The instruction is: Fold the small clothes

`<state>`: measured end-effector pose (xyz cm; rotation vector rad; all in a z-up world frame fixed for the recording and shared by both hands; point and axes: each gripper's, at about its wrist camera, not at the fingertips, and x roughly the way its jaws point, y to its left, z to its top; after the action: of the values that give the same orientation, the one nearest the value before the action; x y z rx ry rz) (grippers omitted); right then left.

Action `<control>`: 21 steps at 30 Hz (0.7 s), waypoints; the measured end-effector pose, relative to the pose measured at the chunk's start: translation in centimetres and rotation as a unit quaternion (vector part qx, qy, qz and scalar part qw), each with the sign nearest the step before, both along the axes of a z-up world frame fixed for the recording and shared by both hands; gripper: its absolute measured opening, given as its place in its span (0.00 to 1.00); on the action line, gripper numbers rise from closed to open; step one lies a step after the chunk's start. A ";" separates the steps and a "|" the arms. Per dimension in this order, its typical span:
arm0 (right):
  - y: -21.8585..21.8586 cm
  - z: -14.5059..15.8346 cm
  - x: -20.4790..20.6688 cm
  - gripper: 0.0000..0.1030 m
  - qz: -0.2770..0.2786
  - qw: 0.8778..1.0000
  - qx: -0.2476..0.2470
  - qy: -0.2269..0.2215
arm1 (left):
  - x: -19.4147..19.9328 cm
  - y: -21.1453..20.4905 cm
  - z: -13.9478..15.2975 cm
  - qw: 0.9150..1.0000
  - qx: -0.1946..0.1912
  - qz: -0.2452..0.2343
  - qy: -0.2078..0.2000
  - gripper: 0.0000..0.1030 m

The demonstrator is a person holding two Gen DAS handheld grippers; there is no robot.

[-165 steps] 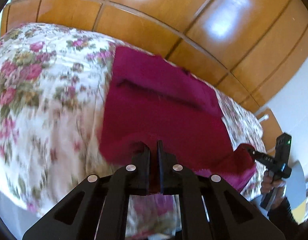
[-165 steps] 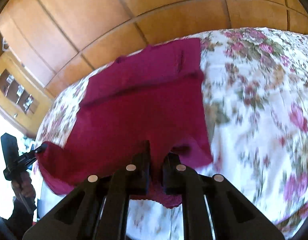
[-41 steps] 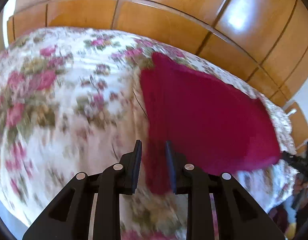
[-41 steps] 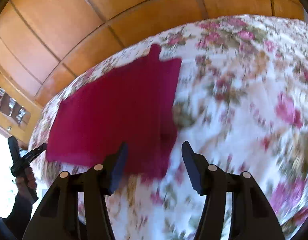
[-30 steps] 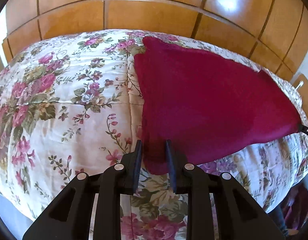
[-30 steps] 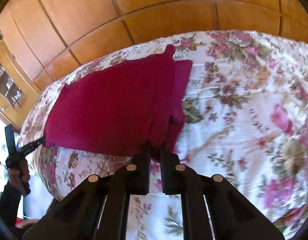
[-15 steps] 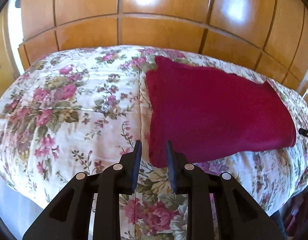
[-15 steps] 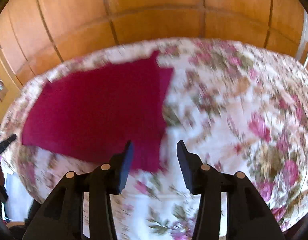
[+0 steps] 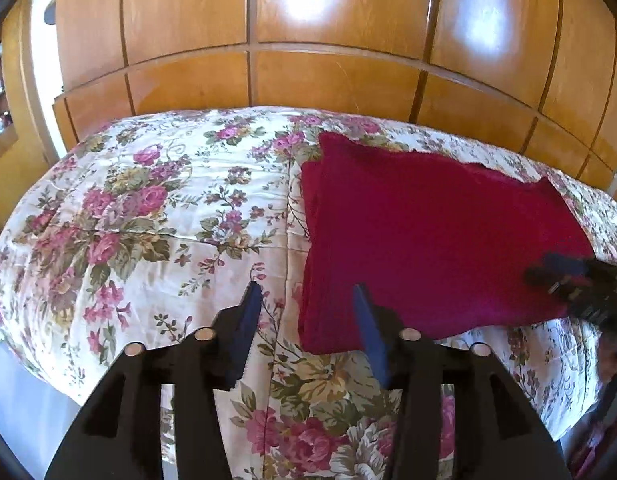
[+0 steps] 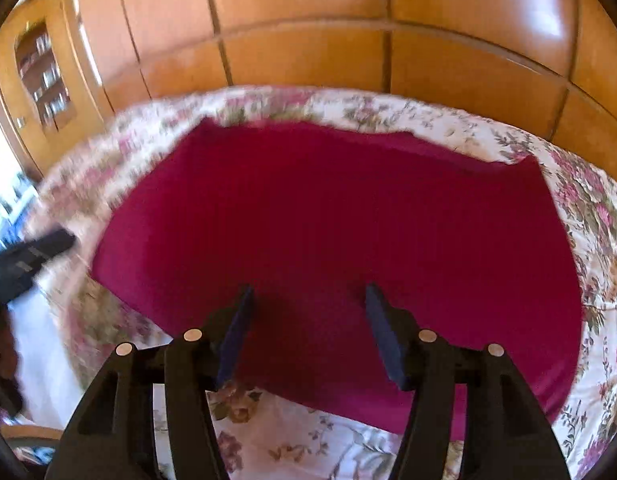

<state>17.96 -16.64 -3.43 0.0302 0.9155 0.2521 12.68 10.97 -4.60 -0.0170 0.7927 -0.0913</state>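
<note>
A dark red garment [image 9: 428, 236] lies folded flat on the floral bedspread [image 9: 148, 216]. In the left wrist view my left gripper [image 9: 306, 294] is open and empty, its jaws astride the garment's near left corner. My right gripper [image 9: 568, 280] shows blurred at the garment's right edge. In the right wrist view the garment [image 10: 348, 216] fills the middle. My right gripper [image 10: 308, 294] is open and empty above its near edge. My left gripper [image 10: 32, 258] shows blurred at the far left.
Wooden wardrobe panels [image 9: 328, 40] stand behind the bed. A wooden cabinet with glass shelves [image 10: 44, 76] stands at the left in the right wrist view. The bed's near edge [image 9: 48, 384] drops off to the floor at the lower left.
Both grippers have let go of the garment and opened wide. The right gripper has swung left over the garment. The garment lies folded where it was laid.
</note>
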 end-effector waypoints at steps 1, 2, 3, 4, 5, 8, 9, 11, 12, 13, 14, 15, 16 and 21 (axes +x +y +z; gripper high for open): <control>0.2 -0.7 -0.2 0.59 0.000 1.000 -0.008 0.001 | 0.0 0.0 0.0 1.000 0.001 0.000 0.001 0.46; 0.4 -1.4 -0.3 0.60 -0.001 1.000 -0.013 0.002 | 0.0 0.1 -0.1 1.000 0.002 0.001 0.001 0.46; 0.5 -2.0 -0.4 0.61 -0.002 1.000 -0.016 0.000 | 0.0 0.1 -0.1 1.000 0.004 0.003 0.001 0.46; 0.6 -2.6 -0.8 0.61 -0.003 1.000 -0.021 -0.013 | 0.1 0.2 -0.2 1.000 0.005 0.004 0.001 0.46; 0.5 -2.8 -1.2 0.61 -0.003 0.999 -0.023 -0.022 | 0.1 0.2 -0.2 1.000 0.005 0.004 0.002 0.46; 0.5 -3.1 -1.5 0.62 -0.009 0.999 -0.020 -0.037 | 0.1 0.4 -0.5 1.000 0.002 0.007 0.005 0.46; 0.5 -3.1 -1.6 0.62 -0.010 0.999 -0.018 -0.039 | 0.1 0.5 -0.6 1.000 0.002 0.008 0.005 0.46; 0.4 -3.3 -1.8 0.63 -0.014 0.999 -0.015 -0.045 | 0.1 0.6 -0.8 1.000 0.001 0.006 0.009 0.46; 0.5 -3.3 -1.9 0.63 -0.014 0.999 -0.015 -0.049 | 0.1 0.6 -0.9 1.000 0.001 0.005 0.011 0.46; 0.5 -3.3 -2.0 0.63 -0.016 0.998 -0.015 -0.052 | 0.0 0.6 -1.1 1.000 0.001 0.005 0.013 0.46; 0.6 -3.3 -2.0 0.63 -0.018 0.998 -0.014 -0.053 | 0.0 0.7 -1.2 1.000 0.002 0.006 0.014 0.46; 0.6 -3.3 -2.0 0.63 -0.019 0.998 -0.013 -0.054 | 0.0 0.7 -1.3 1.000 0.002 0.005 0.016 0.46; 0.5 -3.3 -2.0 0.63 -0.020 0.998 -0.009 -0.054 | -0.1 0.7 -1.5 1.000 0.001 0.005 0.018 0.46; 0.3 -3.4 -1.9 0.64 -0.020 0.998 0.001 -0.053 | 0.0 0.9 -2.1 1.000 -0.006 0.010 0.027 0.46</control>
<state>16.01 -16.33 -6.81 0.0373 0.8075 0.2155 12.68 11.90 -6.66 -0.0380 0.8467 -0.0765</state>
